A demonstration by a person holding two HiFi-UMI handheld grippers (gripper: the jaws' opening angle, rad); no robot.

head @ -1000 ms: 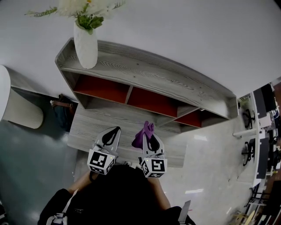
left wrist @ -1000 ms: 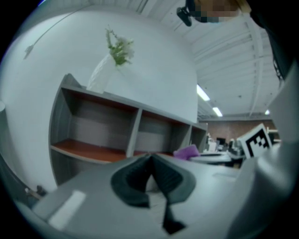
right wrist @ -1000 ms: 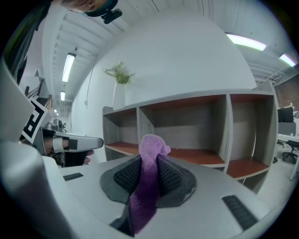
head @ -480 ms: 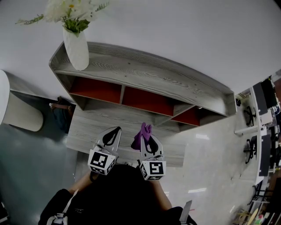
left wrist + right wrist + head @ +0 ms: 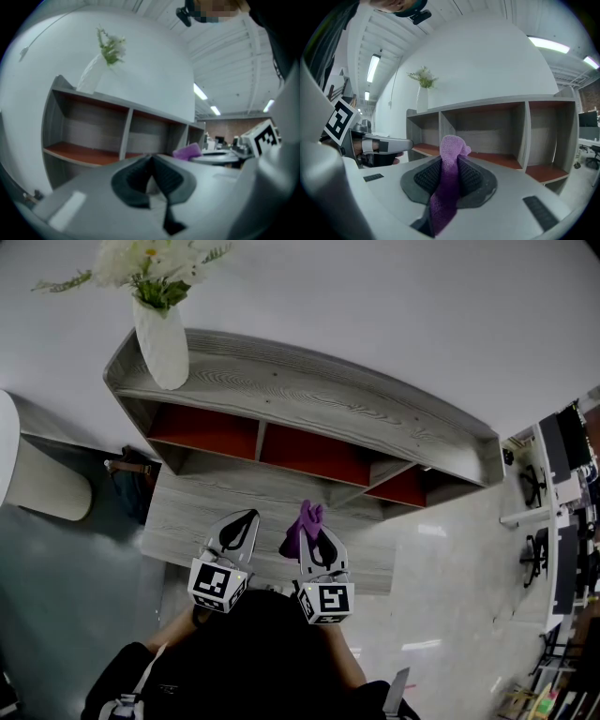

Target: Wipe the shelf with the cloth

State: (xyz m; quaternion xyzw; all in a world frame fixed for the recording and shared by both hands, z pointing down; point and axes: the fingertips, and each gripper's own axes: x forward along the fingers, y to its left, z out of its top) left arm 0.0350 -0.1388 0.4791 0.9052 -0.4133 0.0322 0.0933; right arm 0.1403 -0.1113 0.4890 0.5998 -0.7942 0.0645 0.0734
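Head view | right tool [image 5: 450,165] pinching cloth [image 5: 452,146], lengthwise toward shelf [image 5: 309,411] | left tool [image 5: 151,160] pressed together

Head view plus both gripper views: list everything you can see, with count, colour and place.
shelf: one, grey wood, against the white wall; three compartments with red-brown floors
vase: one, white, left end of the shelf top
flowers: one bunch, white and green, in the vase
desktop: one, grey wood, below the shelf
bag, likely: one, dark with brown strap, floor left of the shelf
cloth: one, purple, clamped in the right jaws
person: one, dark top, bottom of head view
left gripper: jaws together, empty
right gripper: jaws shut on the cloth
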